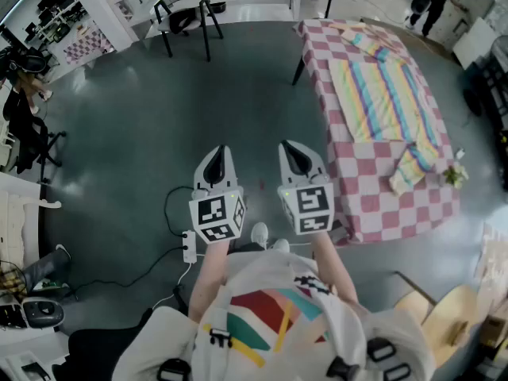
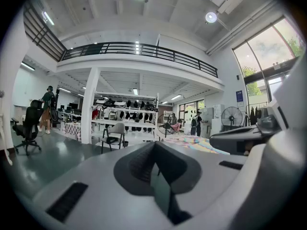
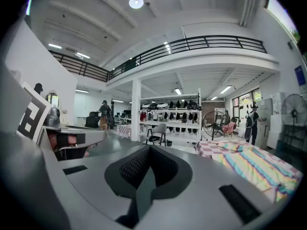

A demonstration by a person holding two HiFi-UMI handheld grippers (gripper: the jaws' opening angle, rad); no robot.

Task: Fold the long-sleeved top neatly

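Observation:
The long-sleeved top (image 1: 386,94), striped in pastel colours, lies spread flat on a table with a red-and-white checked cloth (image 1: 373,201) at the right; one sleeve (image 1: 413,165) trails toward the table's near end. My left gripper (image 1: 218,152) and right gripper (image 1: 290,148) are held side by side over the dark floor, left of the table and apart from it. Both are shut with nothing between the jaws. The left gripper view shows the shut left gripper (image 2: 154,150) and the top (image 2: 201,145) far off at the right. From the right gripper (image 3: 148,155), the top (image 3: 261,164) lies ahead on the right.
A grey chair (image 1: 187,8) stands on the floor at the back. A power strip and cable (image 1: 189,246) lie by my feet. A wooden chair (image 1: 444,312) is at the lower right. A small plant (image 1: 454,175) sits on the table's right edge. A person (image 1: 429,0) stands far back right.

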